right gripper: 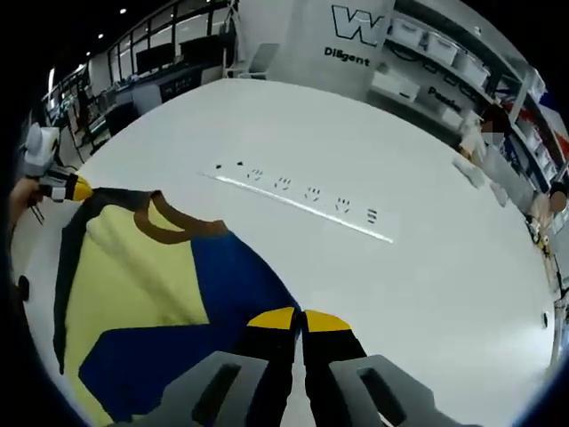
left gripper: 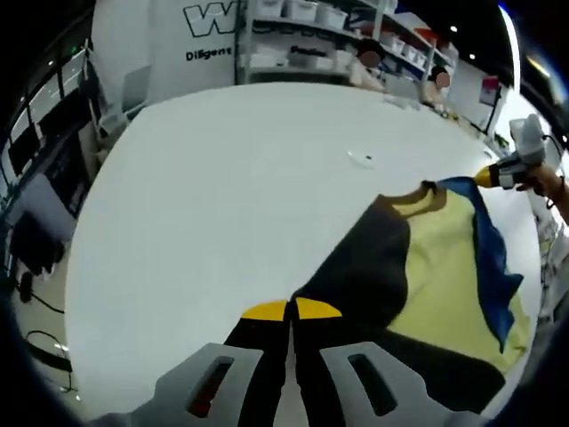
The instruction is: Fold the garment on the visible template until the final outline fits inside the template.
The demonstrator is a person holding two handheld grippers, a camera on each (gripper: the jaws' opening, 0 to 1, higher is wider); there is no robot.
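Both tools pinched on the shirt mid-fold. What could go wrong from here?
1. The left tool and right tool each look shut on an edge of the garment; uneven pulling could skew the fold.
2. No template outline is visible on the white table, so the fit may be hard to judge.

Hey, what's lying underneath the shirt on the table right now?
The shirt lies on the bare white table, both grippers shut on its edges: left gripper, right gripper. No template outline shows around it; whatever sits beneath the fabric is covered.
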